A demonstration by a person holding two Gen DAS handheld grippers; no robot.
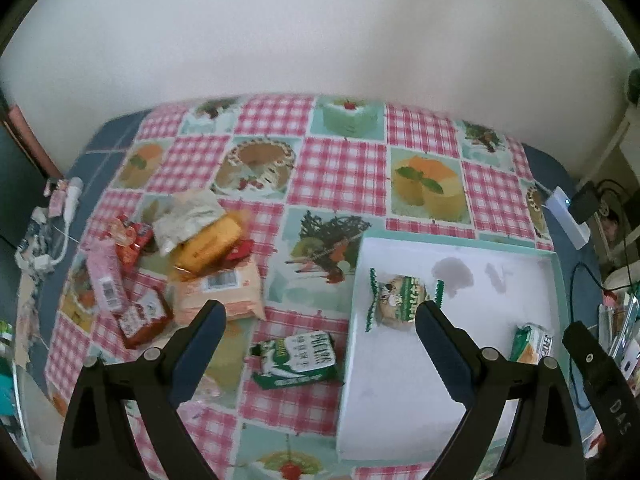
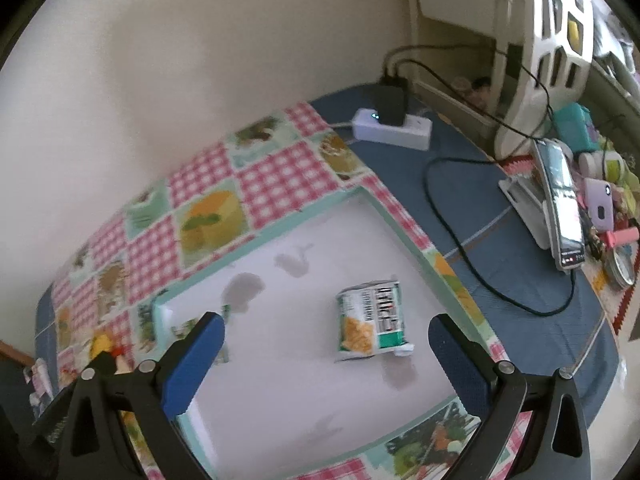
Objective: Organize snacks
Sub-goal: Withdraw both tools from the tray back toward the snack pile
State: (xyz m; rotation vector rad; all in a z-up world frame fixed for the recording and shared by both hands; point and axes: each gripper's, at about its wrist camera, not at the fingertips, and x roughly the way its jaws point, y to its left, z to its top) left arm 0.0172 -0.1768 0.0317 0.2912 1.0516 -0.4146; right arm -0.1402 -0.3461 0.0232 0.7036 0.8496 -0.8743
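Now both claws gape empty, left claw [image 1: 320, 322] over the green snack pack [image 1: 296, 360]: light, crinkly, slippery; I'd pinch its flat middle.

Above the white tray [image 1: 460, 396], the left gripper [image 1: 320, 320] and right gripper [image 2: 326, 332] both point steeply down, jaws spread wide, holding nothing.

1. A shallow white tray [image 1: 520, 360] with a mint rim lay flat on the table
2. Inside lay a green-white wrapped cookie [image 1: 400, 300] and a green cracker pack [image 2: 370, 320]
3. A green-white packet [image 1: 298, 360] lay left of the tray; more snacks [image 1: 180, 264] were heaped further left
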